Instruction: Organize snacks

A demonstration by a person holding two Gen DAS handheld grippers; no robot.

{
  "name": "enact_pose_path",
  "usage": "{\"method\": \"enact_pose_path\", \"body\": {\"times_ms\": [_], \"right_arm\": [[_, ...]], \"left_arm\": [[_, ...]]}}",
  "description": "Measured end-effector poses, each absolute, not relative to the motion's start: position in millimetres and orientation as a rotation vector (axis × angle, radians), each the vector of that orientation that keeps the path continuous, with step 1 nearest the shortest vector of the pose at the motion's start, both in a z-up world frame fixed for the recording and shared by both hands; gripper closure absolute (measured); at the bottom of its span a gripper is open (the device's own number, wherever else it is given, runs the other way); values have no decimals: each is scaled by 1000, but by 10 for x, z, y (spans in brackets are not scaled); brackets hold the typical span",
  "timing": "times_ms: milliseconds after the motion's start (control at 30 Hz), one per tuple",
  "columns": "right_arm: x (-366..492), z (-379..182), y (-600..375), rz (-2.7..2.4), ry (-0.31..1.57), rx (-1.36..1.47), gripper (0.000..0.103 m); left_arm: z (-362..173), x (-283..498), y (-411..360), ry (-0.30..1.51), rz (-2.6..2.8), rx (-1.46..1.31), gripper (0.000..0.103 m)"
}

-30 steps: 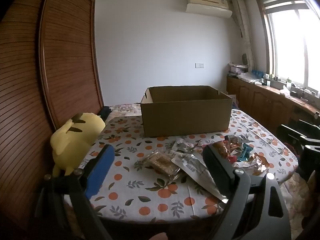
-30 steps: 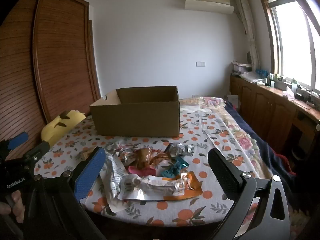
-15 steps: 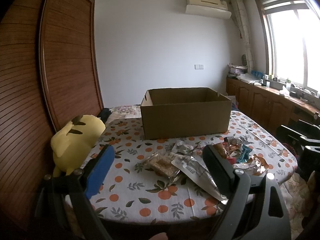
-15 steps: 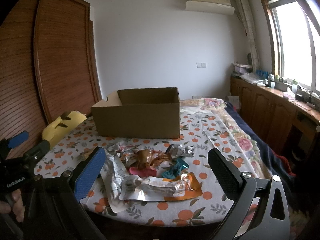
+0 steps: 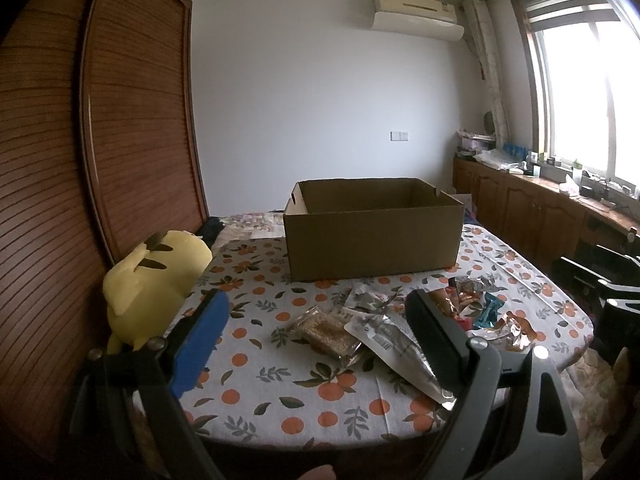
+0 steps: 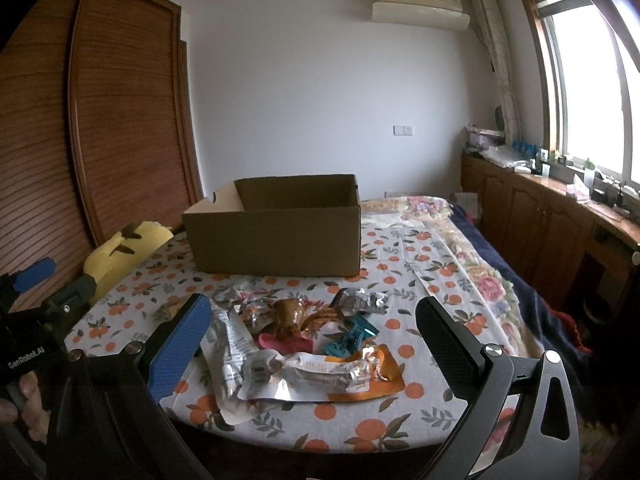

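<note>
Both grippers are spread wide and hold nothing: left gripper (image 5: 316, 328) and right gripper (image 6: 314, 330) hover short of the near edge of the surface (image 5: 256, 364), which is covered by an orange-print cloth. Snack packets (image 6: 304, 344) lie in a loose heap on the near part of the cloth; a clear packet of brown bars (image 5: 326, 330) lies at the heap's left edge. Open cardboard box (image 5: 372, 236) stands upright behind the heap, apart from it. Yellow plush toy (image 5: 154, 276) rests at the surface's left edge beside the wooden wardrobe (image 5: 132, 120).
</note>
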State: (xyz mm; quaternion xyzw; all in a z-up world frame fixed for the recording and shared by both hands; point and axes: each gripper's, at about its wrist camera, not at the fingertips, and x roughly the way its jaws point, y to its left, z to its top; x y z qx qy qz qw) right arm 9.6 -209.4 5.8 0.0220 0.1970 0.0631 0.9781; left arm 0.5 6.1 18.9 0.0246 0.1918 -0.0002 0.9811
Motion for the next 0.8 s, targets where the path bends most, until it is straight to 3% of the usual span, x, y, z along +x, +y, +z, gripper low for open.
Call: {"method": "enact_pose_path", "body": {"times_ms": [800], "right_arm": [[77, 44, -2093, 128, 399, 46, 0]], "left_arm": [[186, -18, 66, 380, 1, 50, 12]]}}
